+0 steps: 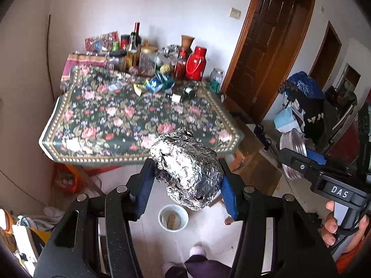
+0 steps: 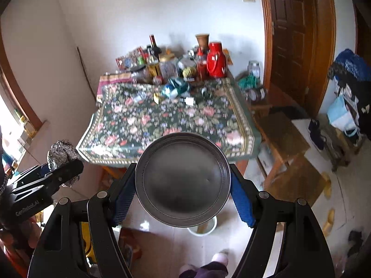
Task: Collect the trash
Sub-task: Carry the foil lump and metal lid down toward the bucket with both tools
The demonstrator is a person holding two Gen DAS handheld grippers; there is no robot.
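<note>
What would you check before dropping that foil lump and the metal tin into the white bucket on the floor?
1. Left gripper clamped on the foil ball: ok.
2. Right gripper clamped on the metal tin: ok.
3. Foil ball above the white bucket: ok, roughly; the bucket shows just below it.
4. Tin above the bucket: cannot tell; the tin hides most of it.
5. Room left in the bucket: ok; only a few scraps inside.
6. Person's foot clear of the bucket: ok.
</note>
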